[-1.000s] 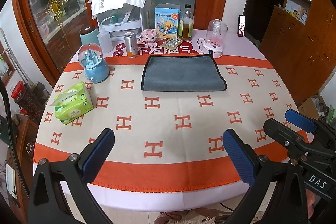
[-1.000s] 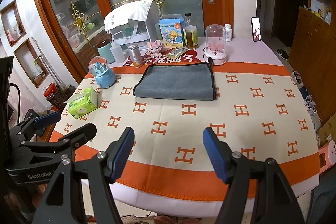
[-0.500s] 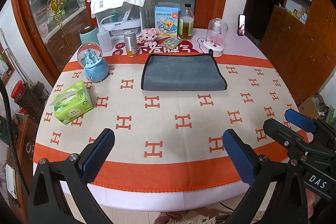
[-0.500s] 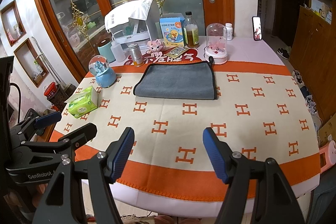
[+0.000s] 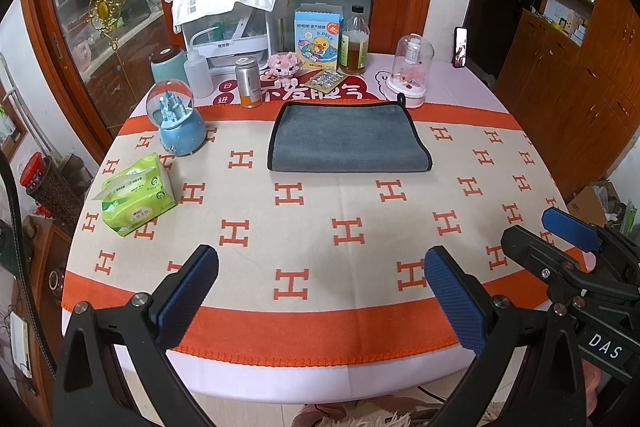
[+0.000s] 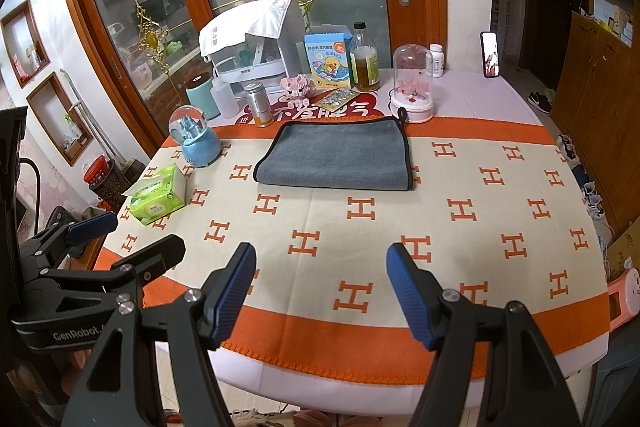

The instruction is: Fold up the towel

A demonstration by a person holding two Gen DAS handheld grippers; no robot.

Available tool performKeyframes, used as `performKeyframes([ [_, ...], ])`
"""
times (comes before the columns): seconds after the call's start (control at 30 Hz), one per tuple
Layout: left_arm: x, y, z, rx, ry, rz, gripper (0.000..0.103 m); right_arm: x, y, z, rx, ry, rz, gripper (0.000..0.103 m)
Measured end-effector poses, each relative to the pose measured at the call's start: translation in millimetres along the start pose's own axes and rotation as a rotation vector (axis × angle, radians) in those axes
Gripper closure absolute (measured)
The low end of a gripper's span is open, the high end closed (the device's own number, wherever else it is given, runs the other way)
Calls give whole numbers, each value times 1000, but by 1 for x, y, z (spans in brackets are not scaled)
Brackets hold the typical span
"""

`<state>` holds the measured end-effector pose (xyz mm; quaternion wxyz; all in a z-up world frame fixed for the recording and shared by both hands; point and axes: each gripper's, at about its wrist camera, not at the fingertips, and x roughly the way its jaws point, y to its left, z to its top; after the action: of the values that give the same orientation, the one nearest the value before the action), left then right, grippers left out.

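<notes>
A grey towel point(image 5: 348, 139) with black trim lies folded flat on the far half of the round table; it also shows in the right wrist view point(image 6: 336, 157). My left gripper point(image 5: 320, 295) is open and empty, held above the table's near edge, well short of the towel. My right gripper point(image 6: 320, 291) is open and empty too, beside it at the near edge. The right gripper shows in the left wrist view point(image 5: 568, 243); the left gripper shows in the right wrist view point(image 6: 120, 239).
The tablecloth point(image 5: 320, 227) is beige with orange H marks. A green tissue pack point(image 5: 136, 195) and blue snow globe point(image 5: 178, 119) stand left. Behind the towel stand a can point(image 5: 249, 83), bottle point(image 5: 354, 43), glass dome point(image 5: 412, 71), box point(image 5: 318, 39) and white rack point(image 5: 232, 27).
Nothing has visibly changed apart from a very slight shift of both views. Both grippers stay open and the towel has not moved.
</notes>
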<state>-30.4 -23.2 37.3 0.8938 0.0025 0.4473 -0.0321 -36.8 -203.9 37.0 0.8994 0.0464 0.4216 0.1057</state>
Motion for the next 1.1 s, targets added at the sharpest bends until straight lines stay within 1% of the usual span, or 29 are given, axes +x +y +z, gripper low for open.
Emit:
performKeyframes([
  [0.83, 2, -2, -1, 0, 5, 0, 1, 0, -2, 1, 3, 4, 3, 35],
  [1.1, 4, -3, -3, -3, 7, 6, 1, 2, 6, -4, -1, 5, 9, 35],
])
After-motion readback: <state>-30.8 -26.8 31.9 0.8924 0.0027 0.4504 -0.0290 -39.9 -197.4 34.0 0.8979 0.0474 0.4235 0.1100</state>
